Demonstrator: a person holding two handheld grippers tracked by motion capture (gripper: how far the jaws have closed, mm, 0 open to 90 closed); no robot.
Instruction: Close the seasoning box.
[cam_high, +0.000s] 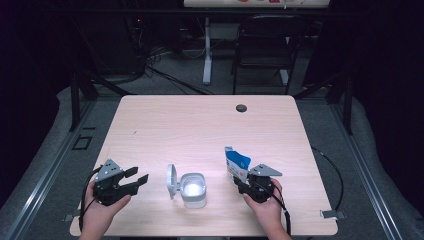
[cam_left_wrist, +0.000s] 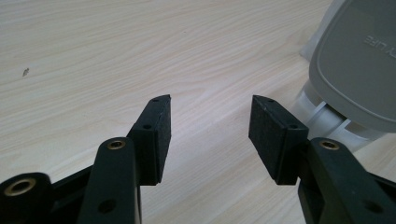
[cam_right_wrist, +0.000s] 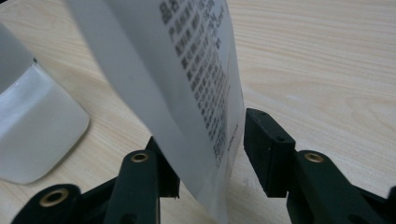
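A translucent white container (cam_high: 194, 190) stands near the table's front edge, its grey hinged lid (cam_high: 171, 181) swung up on its left side. A blue and white pouch (cam_high: 237, 164) stands upright to its right. My left gripper (cam_high: 140, 175) is open left of the container, with bare wood between its jaws (cam_left_wrist: 210, 107) and the lid (cam_left_wrist: 359, 60) close by on the right. My right gripper (cam_high: 241, 183) is open around the pouch's lower part. In the right gripper view the pouch (cam_right_wrist: 187, 70) stands between the jaws, hides the left pad and nearly touches the right pad (cam_right_wrist: 261, 144).
The light wooden table (cam_high: 200, 125) has a small black grommet (cam_high: 241, 108) near its far edge. A black chair (cam_high: 265, 45) and a white desk leg (cam_high: 207, 50) stand on the floor beyond. Cables trail from both grippers over the front edge.
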